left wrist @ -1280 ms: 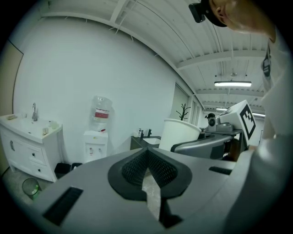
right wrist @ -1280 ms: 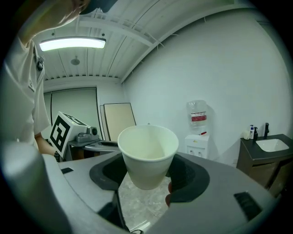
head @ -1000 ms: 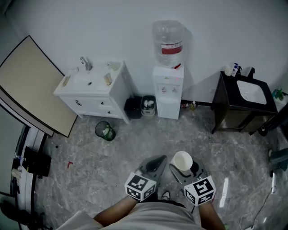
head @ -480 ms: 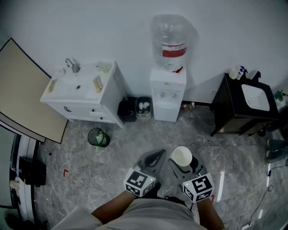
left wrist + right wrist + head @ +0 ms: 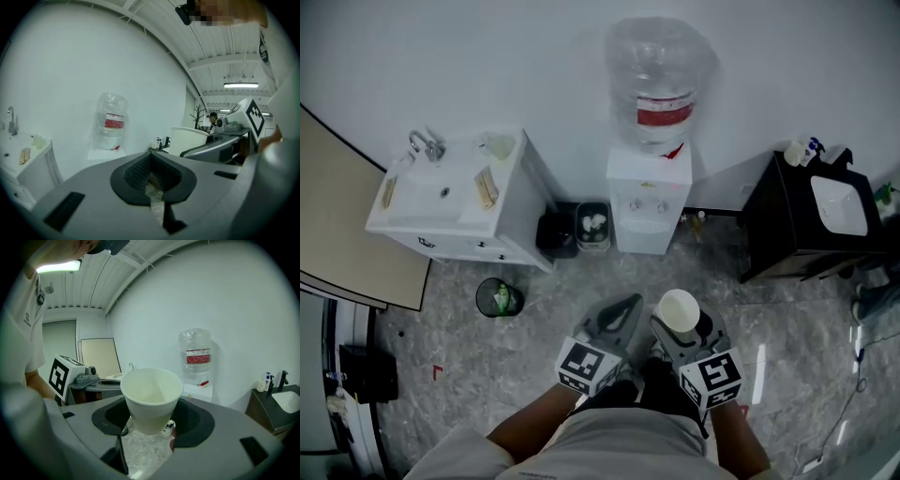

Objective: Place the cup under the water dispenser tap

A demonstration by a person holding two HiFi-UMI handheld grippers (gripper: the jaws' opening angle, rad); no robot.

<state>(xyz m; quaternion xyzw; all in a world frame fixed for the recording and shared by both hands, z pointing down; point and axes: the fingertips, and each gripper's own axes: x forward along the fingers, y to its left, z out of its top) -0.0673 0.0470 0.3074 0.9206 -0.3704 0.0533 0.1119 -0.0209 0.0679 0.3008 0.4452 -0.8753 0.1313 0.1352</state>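
Note:
A white paper cup (image 5: 679,310) stands upright and empty between the jaws of my right gripper (image 5: 680,328), which is shut on it low down. In the right gripper view the cup (image 5: 151,399) fills the middle, with the water dispenser (image 5: 197,362) beyond it by the white wall. The dispenser (image 5: 649,192) is white with a large clear bottle on top and two taps (image 5: 649,206) on its front; it stands ahead of both grippers across the marble floor. My left gripper (image 5: 619,314) is shut and holds nothing. In the left gripper view the dispenser (image 5: 110,124) is ahead to the left.
A white sink cabinet (image 5: 450,197) stands left of the dispenser, with a black bin (image 5: 555,232) and a small waste bin (image 5: 593,225) between them. A green bin (image 5: 495,298) sits on the floor. A black vanity (image 5: 811,220) is on the right, a beige board (image 5: 337,225) at far left.
Both grippers have moved forward together with the person toward the dispenser, which now looks larger and nearer. The cup stays held in the right gripper.

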